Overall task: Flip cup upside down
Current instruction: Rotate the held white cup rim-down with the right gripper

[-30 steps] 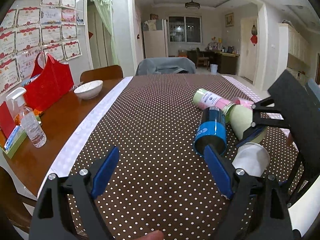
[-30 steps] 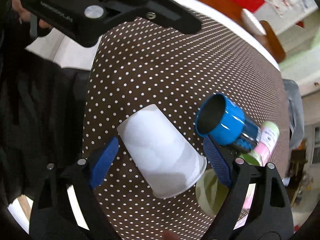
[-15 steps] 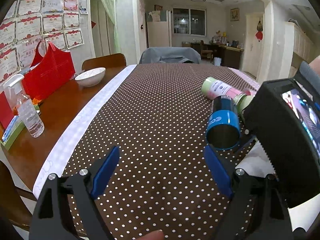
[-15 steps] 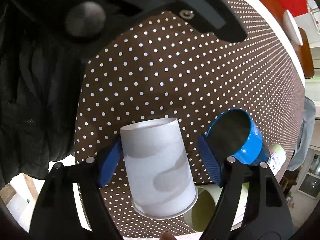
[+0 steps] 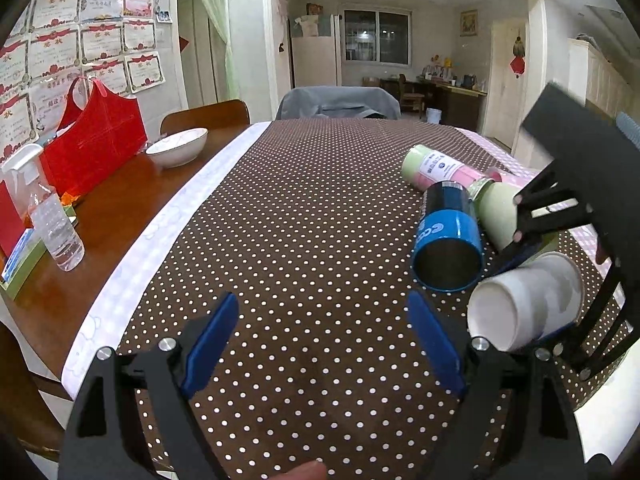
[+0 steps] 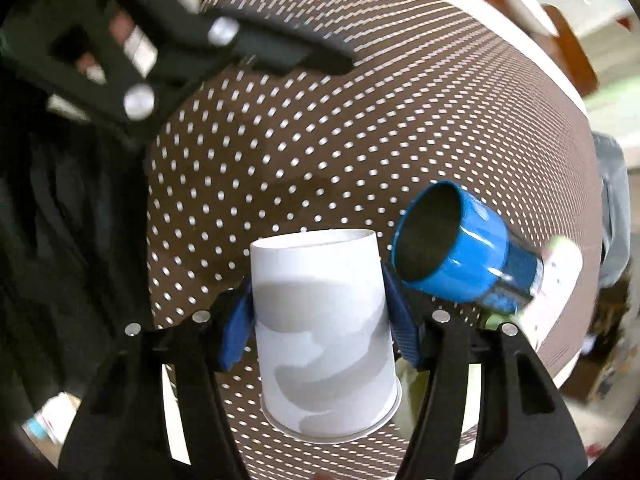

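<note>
Both blue pads of my right gripper (image 6: 320,330) clamp the white paper cup (image 6: 324,332); my left gripper (image 5: 324,344) gapes wide, nothing between its fingers.

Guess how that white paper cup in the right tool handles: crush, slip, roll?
The white paper cup looks thin-walled and light, so a hard squeeze from the right tool would probably dent it. Its tapered sides might let it slip. Set on its side, it would likely roll in an arc.

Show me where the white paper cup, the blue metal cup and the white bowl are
white paper cup (image 6: 324,332): right wrist view, middle of its side wall.
blue metal cup (image 5: 448,226): left wrist view, blue band on its side.
white bowl (image 5: 178,148): left wrist view, its outer wall.
</note>
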`<state>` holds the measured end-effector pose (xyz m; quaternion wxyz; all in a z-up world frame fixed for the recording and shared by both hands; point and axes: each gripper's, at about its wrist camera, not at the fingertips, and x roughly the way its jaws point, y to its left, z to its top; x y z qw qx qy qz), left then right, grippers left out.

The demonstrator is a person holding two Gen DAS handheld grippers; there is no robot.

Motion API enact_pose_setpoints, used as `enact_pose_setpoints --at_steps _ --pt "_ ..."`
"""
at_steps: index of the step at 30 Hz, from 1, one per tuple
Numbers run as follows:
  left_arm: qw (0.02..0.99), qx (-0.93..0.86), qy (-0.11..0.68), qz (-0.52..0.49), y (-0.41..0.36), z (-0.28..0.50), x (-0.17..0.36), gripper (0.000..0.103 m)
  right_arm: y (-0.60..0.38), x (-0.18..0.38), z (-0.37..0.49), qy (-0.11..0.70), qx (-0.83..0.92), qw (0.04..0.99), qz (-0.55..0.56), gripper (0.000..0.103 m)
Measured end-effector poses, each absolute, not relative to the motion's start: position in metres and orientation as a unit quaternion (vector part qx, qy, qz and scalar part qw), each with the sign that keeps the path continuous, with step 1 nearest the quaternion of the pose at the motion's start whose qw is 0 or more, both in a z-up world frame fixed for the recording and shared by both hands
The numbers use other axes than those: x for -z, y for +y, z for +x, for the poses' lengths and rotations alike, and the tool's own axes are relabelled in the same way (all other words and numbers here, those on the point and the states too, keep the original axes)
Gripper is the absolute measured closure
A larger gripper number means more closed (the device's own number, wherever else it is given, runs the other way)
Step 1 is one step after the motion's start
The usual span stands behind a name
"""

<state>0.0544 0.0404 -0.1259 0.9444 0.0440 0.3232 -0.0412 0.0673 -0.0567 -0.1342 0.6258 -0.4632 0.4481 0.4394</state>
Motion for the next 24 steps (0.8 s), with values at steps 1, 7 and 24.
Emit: enact_pose_setpoints --at_steps 1,7,24 --pt "0.945 0.043 0.322 0.044 0.039 0.054 0.125 0.018 -0.062 0.130 0.070 0.448 -0.439 0.640 -0.444 0.044" --pt "0.945 0.054 0.318 0.047 0.031 0.047 0.123 0.018 -0.099 0.112 0.083 0.447 -0.417 0.739 -0.283 0.044" --pt "0.950 0.069 0.299 0.051 0.015 0.033 0.108 0.018 -0.158 0.122 0.071 0.319 -0.252 0.908 0.099 0.044"
